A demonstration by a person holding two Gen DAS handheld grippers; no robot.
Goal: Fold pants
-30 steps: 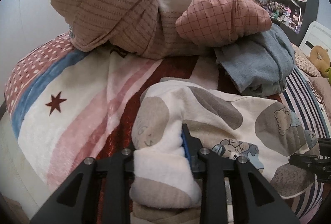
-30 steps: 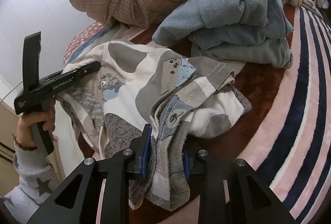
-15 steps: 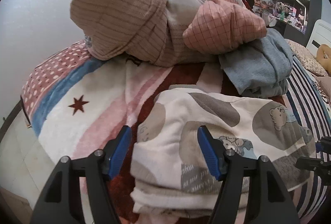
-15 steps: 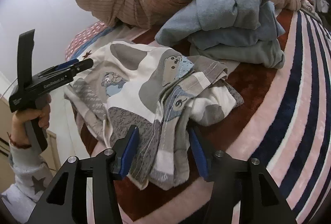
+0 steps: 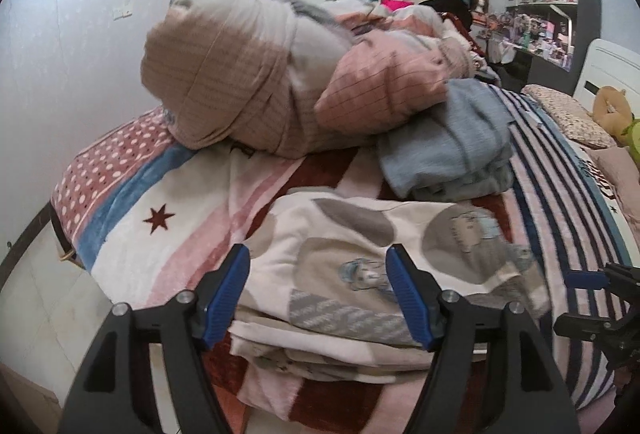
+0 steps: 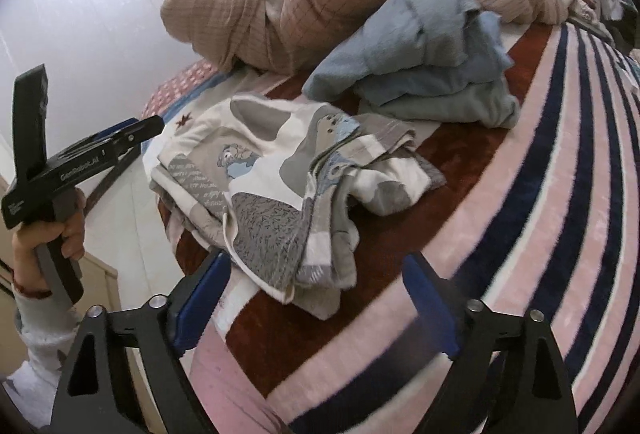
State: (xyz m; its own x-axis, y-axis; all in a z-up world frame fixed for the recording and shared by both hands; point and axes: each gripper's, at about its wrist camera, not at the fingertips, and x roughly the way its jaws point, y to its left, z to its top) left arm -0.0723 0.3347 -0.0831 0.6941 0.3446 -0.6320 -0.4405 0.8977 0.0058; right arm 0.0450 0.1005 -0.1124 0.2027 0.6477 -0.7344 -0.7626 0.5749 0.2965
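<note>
Both hand-held grippers, left (image 5: 318, 288) and right (image 6: 316, 304), have just been opening: jaws apart, nothing gripped. Cream bear-print cotton pants (image 6: 280, 189) lie folded on the striped fleece bed blanket (image 6: 540, 201). Fold looks finished; next I'd tidy the loose right-hand edge.

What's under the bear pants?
The folded bear pants lie on the striped blanket, its dark red and pink bands showing around them. Whatever is directly beneath is covered, and so are the pants' inner layers.
</note>
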